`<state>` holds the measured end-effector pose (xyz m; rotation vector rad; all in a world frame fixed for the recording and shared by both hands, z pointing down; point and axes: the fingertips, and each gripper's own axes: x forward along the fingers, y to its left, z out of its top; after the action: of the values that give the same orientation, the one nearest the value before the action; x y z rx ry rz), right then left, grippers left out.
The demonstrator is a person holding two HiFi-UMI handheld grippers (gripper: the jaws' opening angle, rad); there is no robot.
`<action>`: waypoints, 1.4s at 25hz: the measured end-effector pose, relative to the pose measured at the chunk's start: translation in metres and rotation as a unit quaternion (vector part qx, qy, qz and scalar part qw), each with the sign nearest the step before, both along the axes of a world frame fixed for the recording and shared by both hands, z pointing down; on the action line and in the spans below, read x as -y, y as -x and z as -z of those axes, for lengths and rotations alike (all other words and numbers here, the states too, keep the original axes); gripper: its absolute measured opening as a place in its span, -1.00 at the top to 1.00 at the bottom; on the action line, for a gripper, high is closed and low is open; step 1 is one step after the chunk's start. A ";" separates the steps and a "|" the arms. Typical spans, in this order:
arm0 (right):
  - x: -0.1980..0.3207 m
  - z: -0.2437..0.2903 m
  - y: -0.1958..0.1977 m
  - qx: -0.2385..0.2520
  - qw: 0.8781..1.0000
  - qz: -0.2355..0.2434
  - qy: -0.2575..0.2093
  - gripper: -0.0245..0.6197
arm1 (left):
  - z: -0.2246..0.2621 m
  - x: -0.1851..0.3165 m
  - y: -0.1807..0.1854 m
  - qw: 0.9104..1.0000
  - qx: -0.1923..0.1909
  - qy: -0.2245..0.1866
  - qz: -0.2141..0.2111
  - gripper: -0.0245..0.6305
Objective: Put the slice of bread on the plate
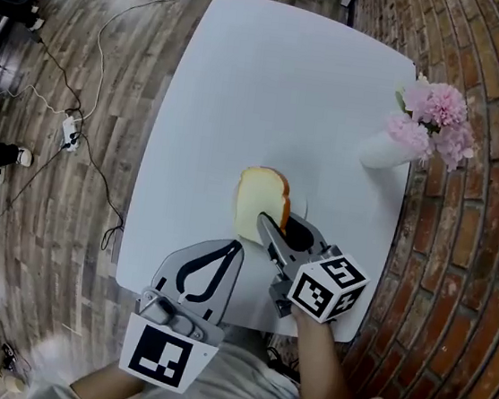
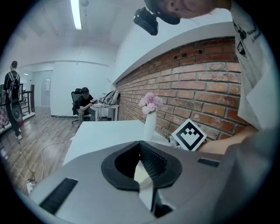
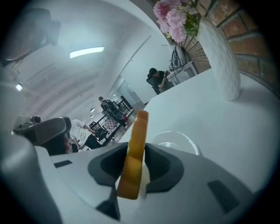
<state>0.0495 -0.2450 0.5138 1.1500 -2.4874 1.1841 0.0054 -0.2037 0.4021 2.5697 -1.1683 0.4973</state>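
Observation:
A slice of bread [image 1: 257, 199] with a brown crust stands on edge over the white table [image 1: 272, 88], tilted. My right gripper [image 1: 273, 226] is shut on its near end. In the right gripper view the bread [image 3: 139, 127] sticks up between the two dark pads, with my right gripper [image 3: 133, 158] closed on it. The white plate [image 3: 189, 141] lies just past and to the right of the jaws, and only its faint rim [image 1: 303, 212] shows in the head view. My left gripper [image 1: 235, 247] hangs shut and holds nothing, near the table's front edge, left of the bread. Its jaws meet in the left gripper view [image 2: 141, 146].
A white vase of pink flowers [image 1: 391, 146] stands at the table's right edge, also in the left gripper view [image 2: 150, 124] and the right gripper view [image 3: 218, 57]. Cables and a power strip [image 1: 70, 131] lie on the wood floor at left. A brick floor lies to the right.

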 end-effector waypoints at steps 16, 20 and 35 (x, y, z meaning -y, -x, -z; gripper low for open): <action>0.012 -0.027 -0.026 -0.161 0.986 -0.029 -0.012 0.29 | -0.001 0.001 0.009 1.000 0.001 0.003 0.008 0.89; 0.013 -0.032 -0.032 -0.194 0.980 -0.034 -0.016 0.11 | -0.002 0.003 0.010 1.000 0.000 0.004 0.010 0.89; 0.024 -0.014 -0.044 -0.190 0.977 -0.081 -0.057 0.11 | -0.020 0.010 -0.005 0.999 -0.020 0.034 0.004 0.89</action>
<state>0.0934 -0.2687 0.5274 1.4758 -2.2273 0.7687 0.0109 -0.2140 0.4217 2.5039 -1.1288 0.4737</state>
